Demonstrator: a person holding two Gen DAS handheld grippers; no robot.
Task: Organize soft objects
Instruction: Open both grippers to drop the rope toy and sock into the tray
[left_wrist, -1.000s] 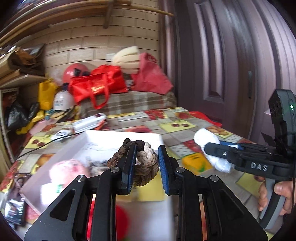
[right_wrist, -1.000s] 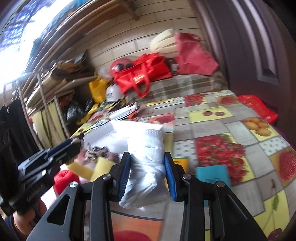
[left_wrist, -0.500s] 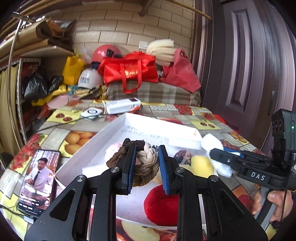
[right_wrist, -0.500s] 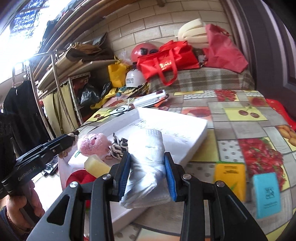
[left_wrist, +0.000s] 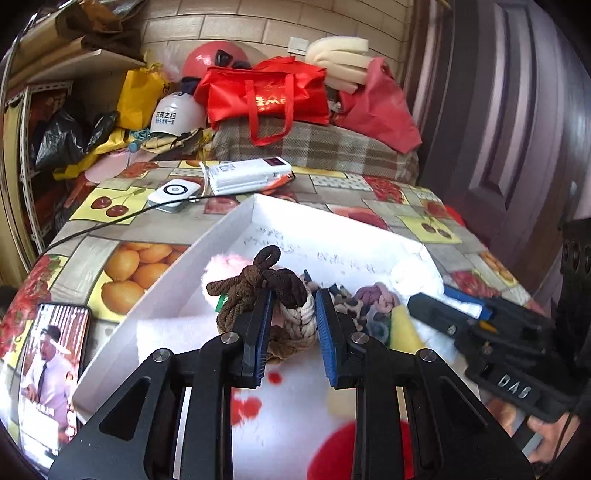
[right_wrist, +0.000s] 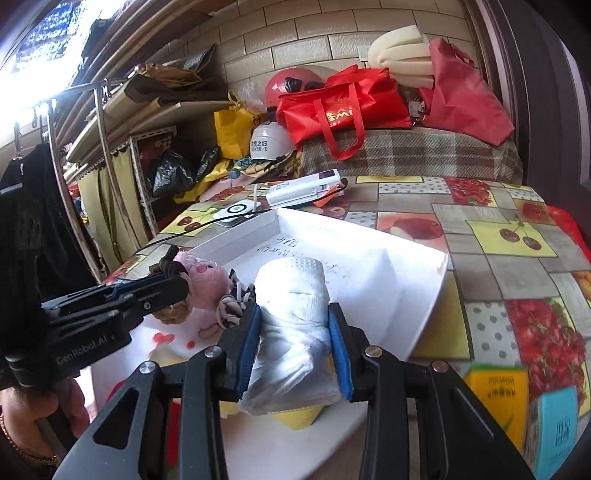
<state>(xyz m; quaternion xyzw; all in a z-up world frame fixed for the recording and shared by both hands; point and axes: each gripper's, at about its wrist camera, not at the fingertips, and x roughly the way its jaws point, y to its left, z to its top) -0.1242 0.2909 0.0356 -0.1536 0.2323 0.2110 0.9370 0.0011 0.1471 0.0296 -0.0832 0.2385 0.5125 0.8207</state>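
A shallow white cardboard tray (left_wrist: 236, 225) sits on the fruit-patterned tablecloth (left_wrist: 122, 254), holding a pink plush toy (right_wrist: 207, 280) and a yellow sponge (left_wrist: 400, 328). Over it, the right gripper (right_wrist: 293, 347) is clamped on a rolled white cloth (right_wrist: 291, 317). The left gripper (left_wrist: 293, 326) pinches a knotted brown-and-cream rope toy (left_wrist: 269, 295) above the tray's middle.
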